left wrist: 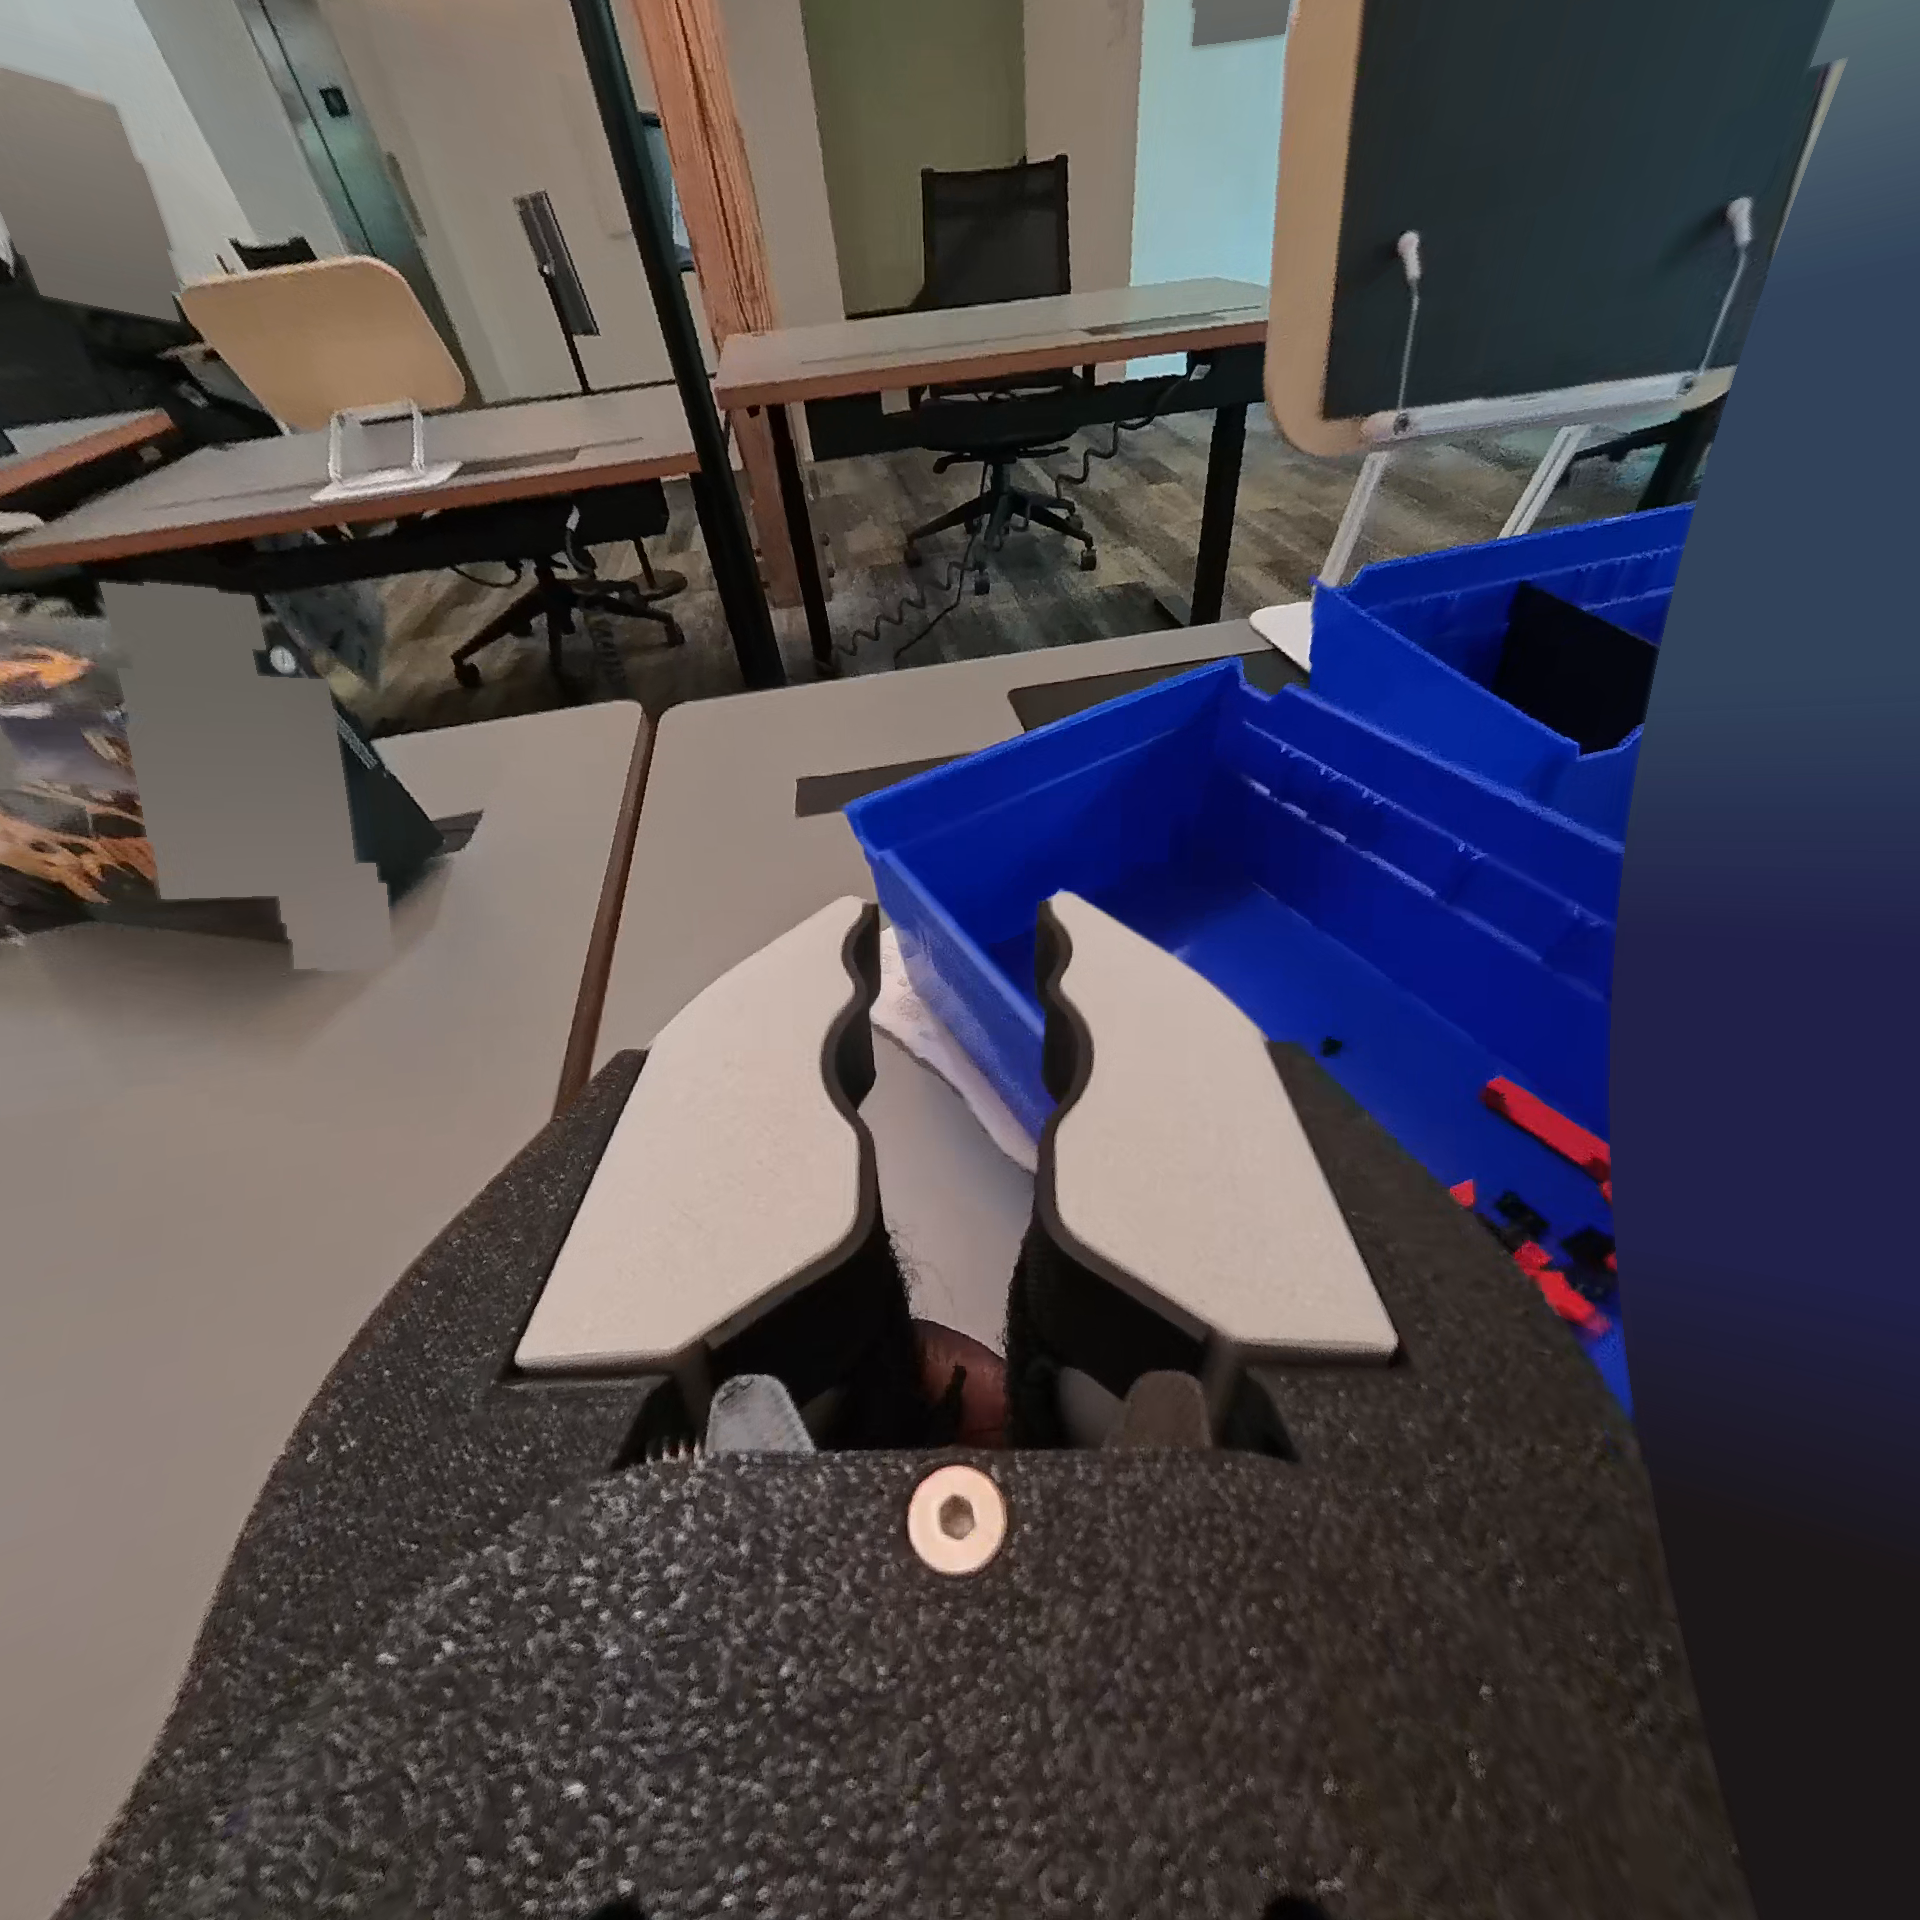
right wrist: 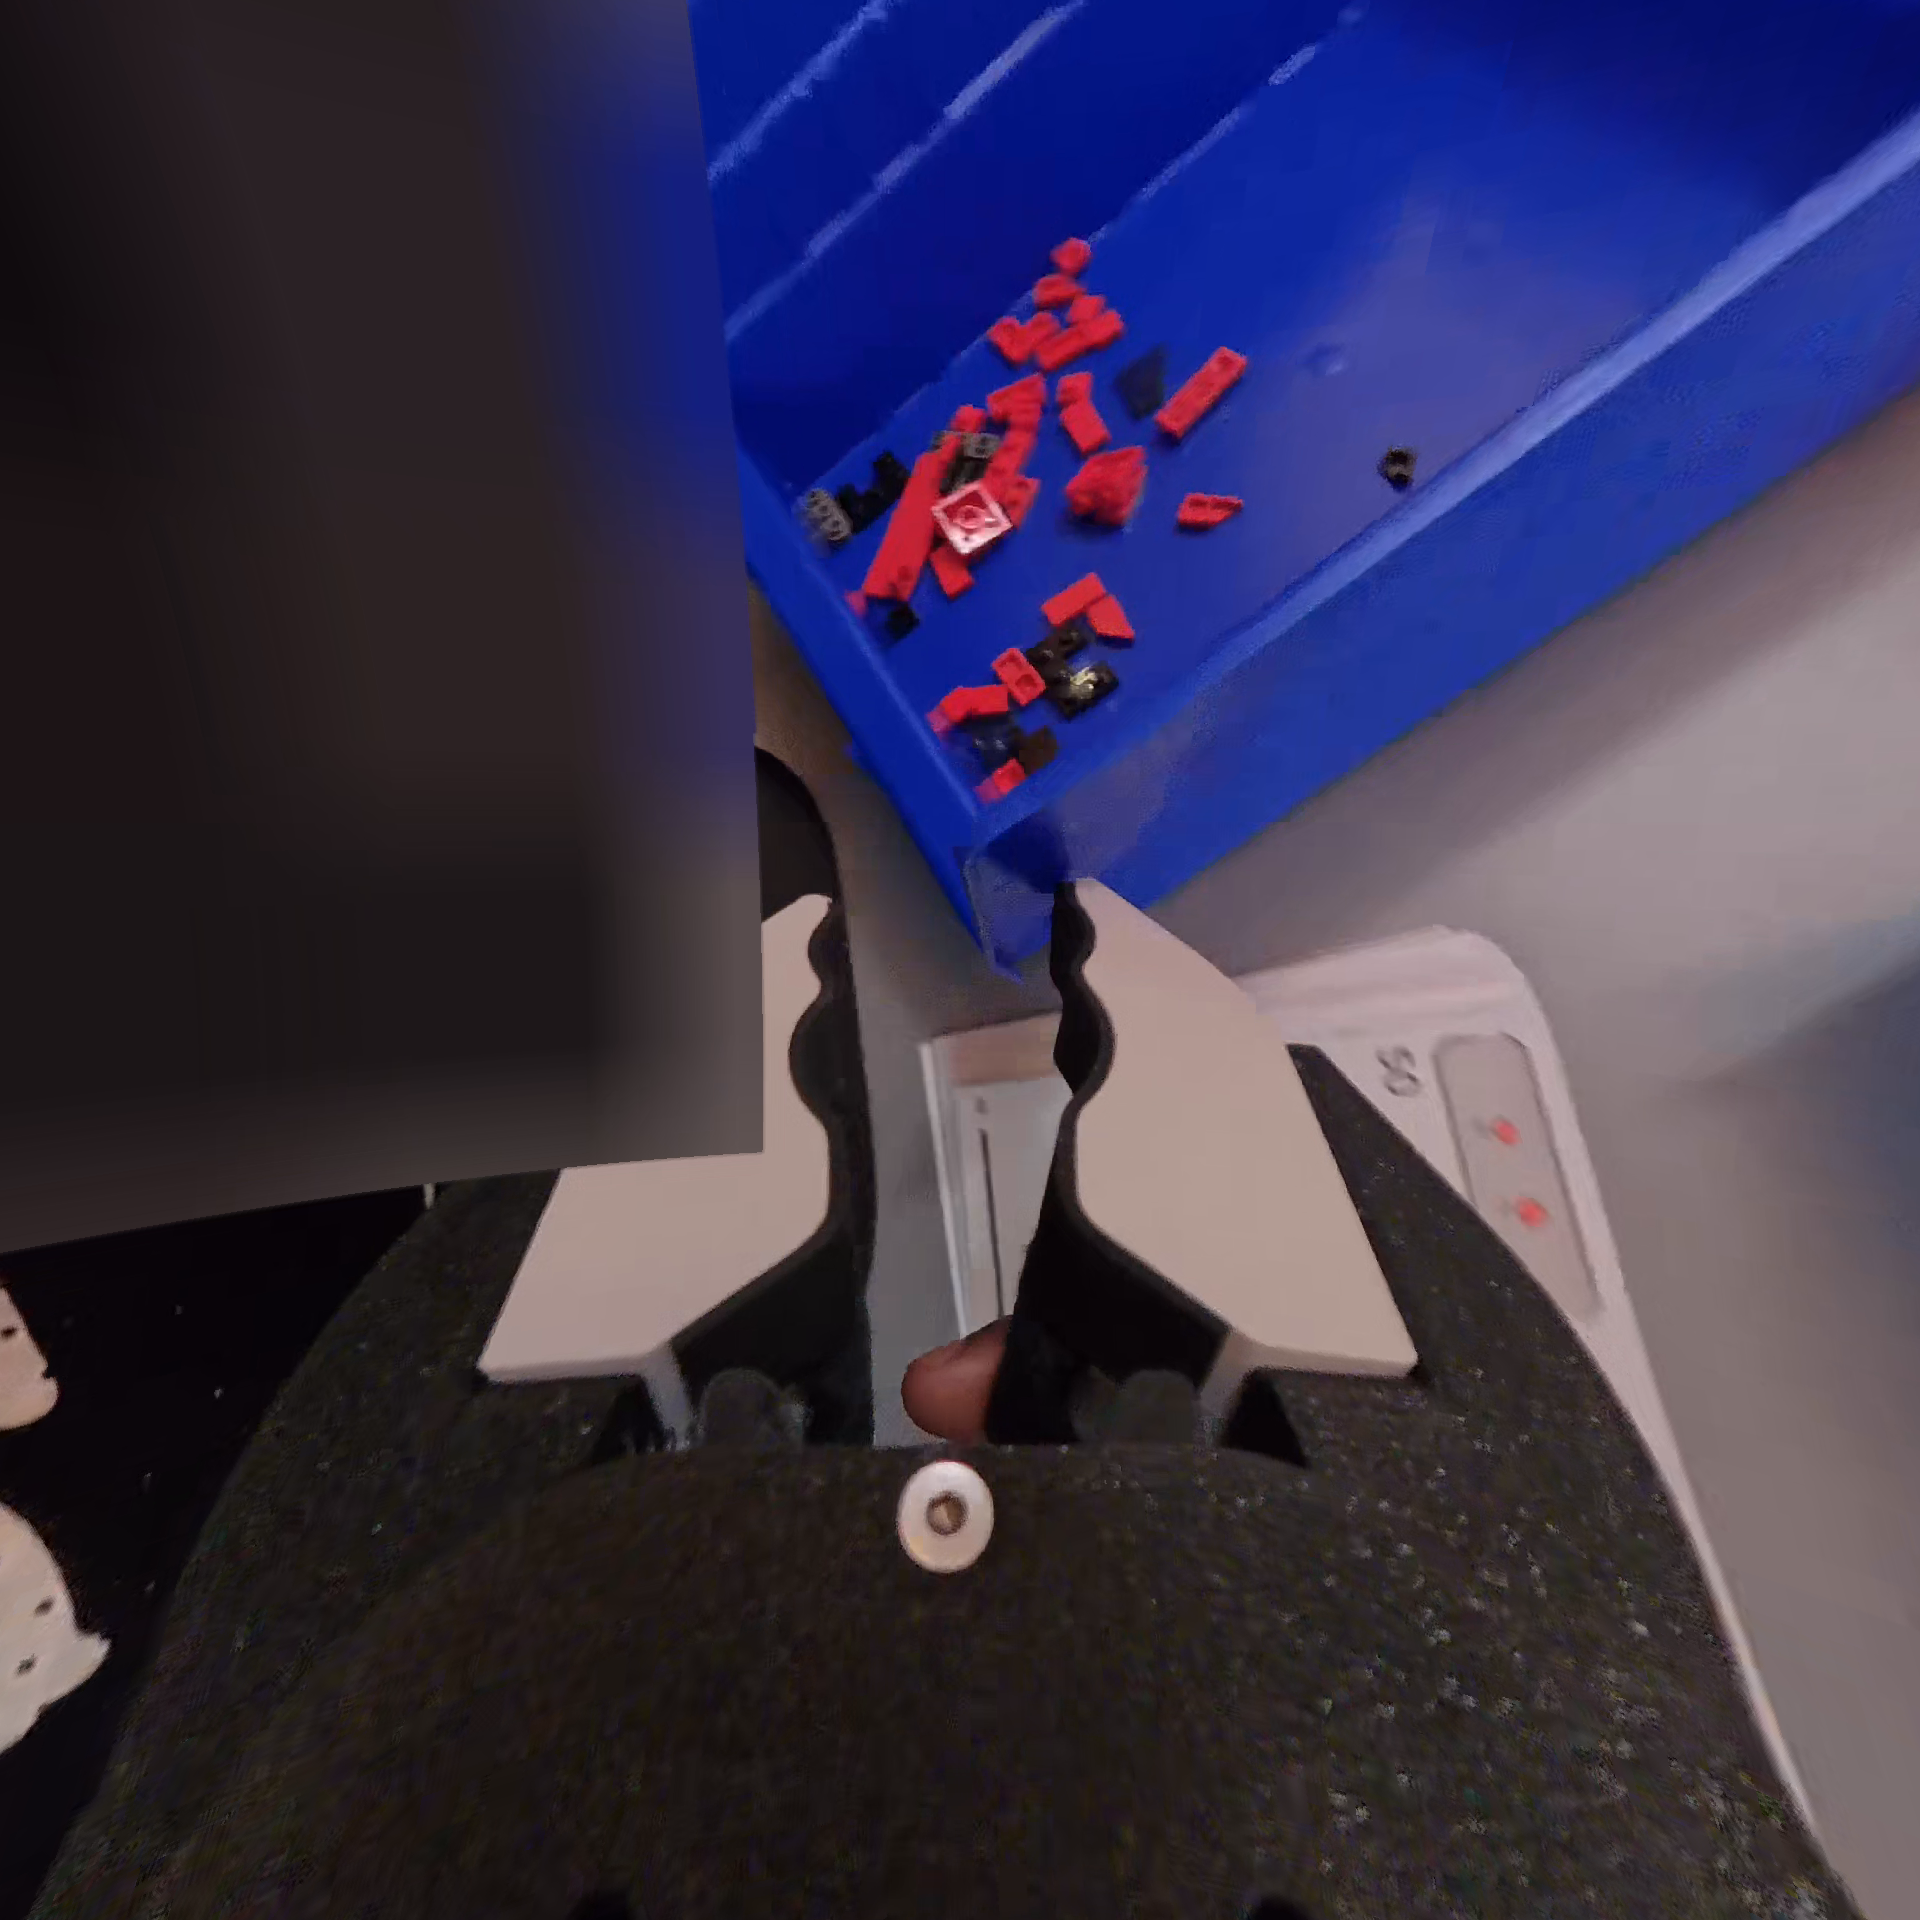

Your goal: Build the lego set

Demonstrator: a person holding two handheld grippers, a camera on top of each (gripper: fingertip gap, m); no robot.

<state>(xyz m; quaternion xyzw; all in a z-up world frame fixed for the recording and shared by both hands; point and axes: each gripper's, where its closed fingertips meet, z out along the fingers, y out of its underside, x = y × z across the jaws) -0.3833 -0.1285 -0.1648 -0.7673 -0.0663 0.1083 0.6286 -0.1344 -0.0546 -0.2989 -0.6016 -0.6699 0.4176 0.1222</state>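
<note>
A blue plastic bin holds several loose red and black lego pieces in its near corner. The same bin shows in the left wrist view, with red and black pieces at its right end. My left gripper is open and empty, held above the table just before the bin's near wall. My right gripper is open and empty, its tips at the bin's near corner, above a white instruction booklet. A blurred patch hides the left of the right wrist view.
A second blue bin with a black divider stands behind the first. The grey table has a seam down its middle. A colourful box lies at the far left. White paper lies under the bin's edge. Desks and office chairs stand beyond. Spacing between my two grippers at the tips: around 30 cm.
</note>
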